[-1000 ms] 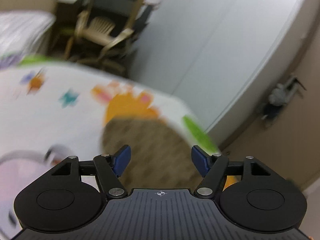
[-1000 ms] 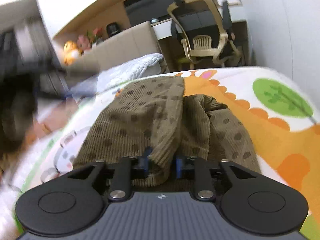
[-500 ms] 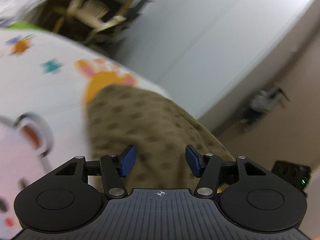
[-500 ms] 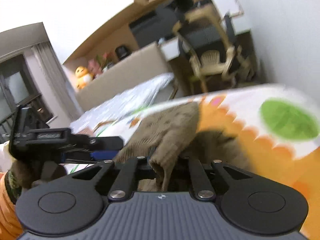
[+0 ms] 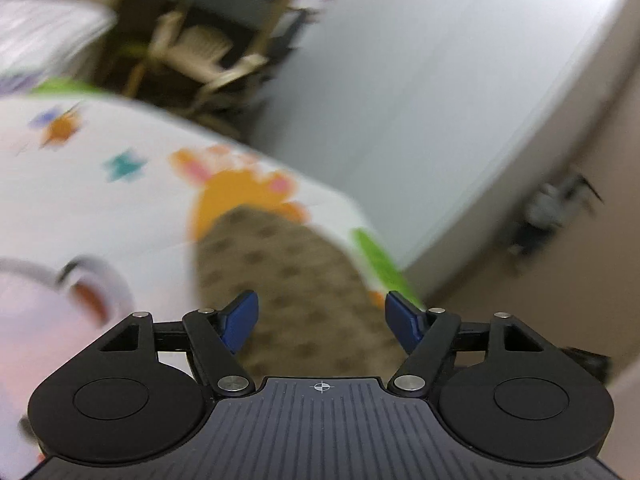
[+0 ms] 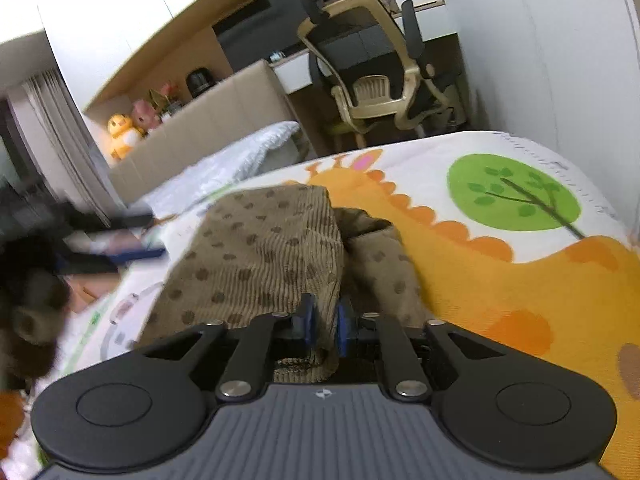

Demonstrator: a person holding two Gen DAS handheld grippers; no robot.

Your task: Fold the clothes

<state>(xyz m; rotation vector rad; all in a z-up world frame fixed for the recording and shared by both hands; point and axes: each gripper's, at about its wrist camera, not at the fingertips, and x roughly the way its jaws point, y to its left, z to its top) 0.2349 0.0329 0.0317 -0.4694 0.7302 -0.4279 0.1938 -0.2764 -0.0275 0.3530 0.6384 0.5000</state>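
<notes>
**Fold in progress: spotted corduroy garment**

Right gripper [image 6: 325, 322]: jaws easing apart, blue pads still pinching a fold of the brown dark-spotted corduroy garment [image 6: 260, 256], which lies ahead on the cartoon-printed white bedsheet [image 6: 500, 280]. Best laid flat, edges aligned, before release.

Left gripper [image 5: 321, 320]: spread, widening, holding nothing above the cloth.

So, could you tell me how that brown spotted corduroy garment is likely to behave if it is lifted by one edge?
Probably floppy: the brown garment already bunches and drapes where the right gripper pinches its edge. Likely light, since a narrow pinch holds it. Its ribbed surface should resist slipping.
</notes>
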